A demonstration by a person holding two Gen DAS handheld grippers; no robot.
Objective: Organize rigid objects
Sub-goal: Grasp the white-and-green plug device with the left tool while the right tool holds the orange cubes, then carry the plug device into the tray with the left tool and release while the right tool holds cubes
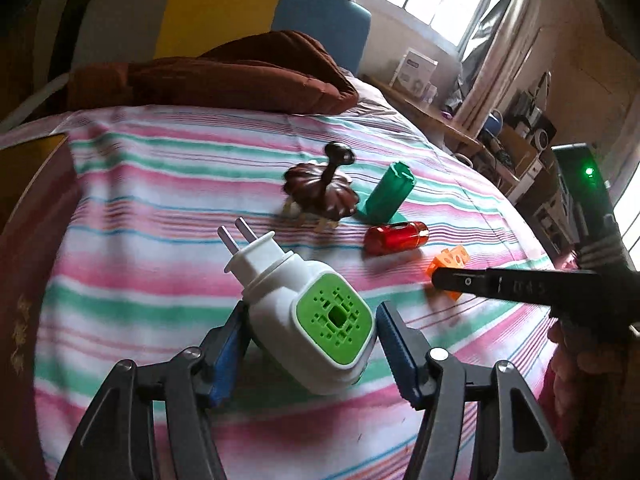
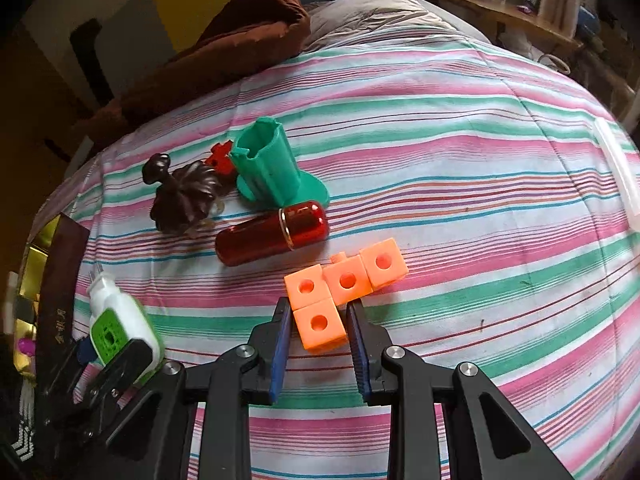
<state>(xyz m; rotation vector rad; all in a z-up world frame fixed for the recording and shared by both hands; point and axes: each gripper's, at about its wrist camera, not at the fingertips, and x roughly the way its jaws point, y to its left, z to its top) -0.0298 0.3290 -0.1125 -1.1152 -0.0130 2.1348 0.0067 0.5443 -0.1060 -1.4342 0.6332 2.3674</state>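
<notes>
The left gripper [image 1: 312, 344] stood over the striped bedsheet [image 1: 160, 200] with its jaws set around a white plug-in device [image 1: 304, 312] with a green vented face. The left pad appeared to touch the body; a narrow gap showed at the right pad, so a firm grasp could not be confirmed. The device lay tilted, prongs pointing to the far left.

The right gripper [image 2: 320, 340] was parted, its blue pads [image 2: 280, 344] on either side of the nearest cube of an orange block cluster [image 2: 344, 284]; gaps showed on both sides, and the cluster rested on the sheet.

Beyond the blocks lay a red capsule-shaped case [image 2: 272, 232] on its side. Just beyond that, a green cylindrical holder [image 2: 272, 164] lay tipped over, its flat base toward the near right. To its left sat a dark brown ribbed piece [image 2: 184, 196] with a knobbed stem, and a small red part [image 2: 220, 158] showed between the two, contact unclear. A brown quilt [image 2: 240, 40] lay bunched at the far end of the bed.
</notes>
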